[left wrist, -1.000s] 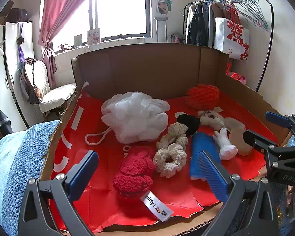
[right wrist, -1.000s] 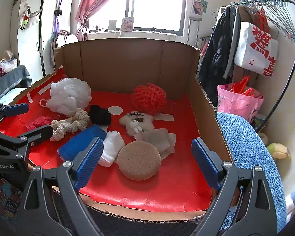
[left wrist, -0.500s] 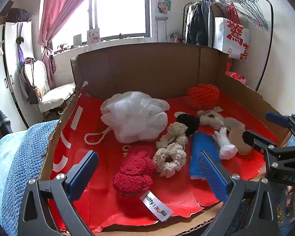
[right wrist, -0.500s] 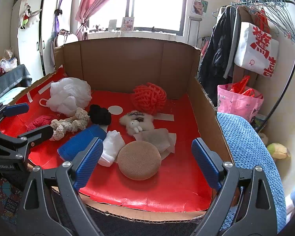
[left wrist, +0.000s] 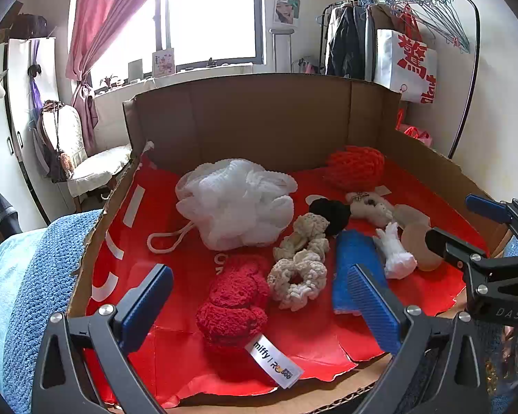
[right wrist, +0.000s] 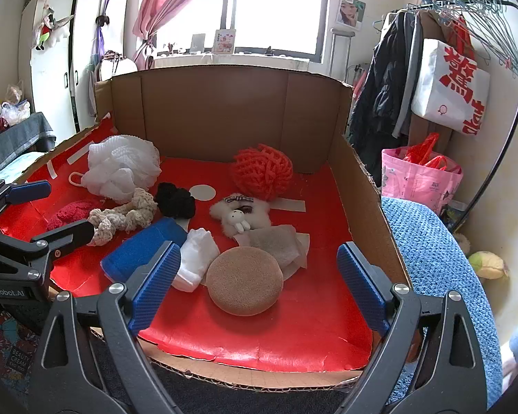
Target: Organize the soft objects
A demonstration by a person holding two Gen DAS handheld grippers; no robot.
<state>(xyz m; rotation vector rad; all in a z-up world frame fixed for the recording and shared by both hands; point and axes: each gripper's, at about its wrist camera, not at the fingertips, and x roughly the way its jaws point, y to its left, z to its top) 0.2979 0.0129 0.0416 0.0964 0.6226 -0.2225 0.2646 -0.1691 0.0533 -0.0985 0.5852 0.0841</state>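
A cardboard box (right wrist: 362,179) lined in red holds the soft things. My left gripper (left wrist: 258,272) stands open over a red plush (left wrist: 234,303) with a white tag. Beyond it lie cream scrunchies (left wrist: 298,279), a white bath pouf (left wrist: 234,203), a black scrunchie (left wrist: 331,212) and a blue sponge (left wrist: 354,258). My right gripper (right wrist: 259,247) is open and empty above a round tan sponge (right wrist: 243,284). Nearby are a white soft piece (right wrist: 197,255), a beige cloth (right wrist: 279,241), a fluffy bunny plush (right wrist: 240,212) and an orange net ball (right wrist: 262,172).
Blue towelling (right wrist: 438,262) covers the surface right of the box, and more of it (left wrist: 27,276) lies to the left. A clothes rack (right wrist: 466,51) and a pink bag (right wrist: 421,179) stand at the right. A padded chair (left wrist: 86,169) sits by the window.
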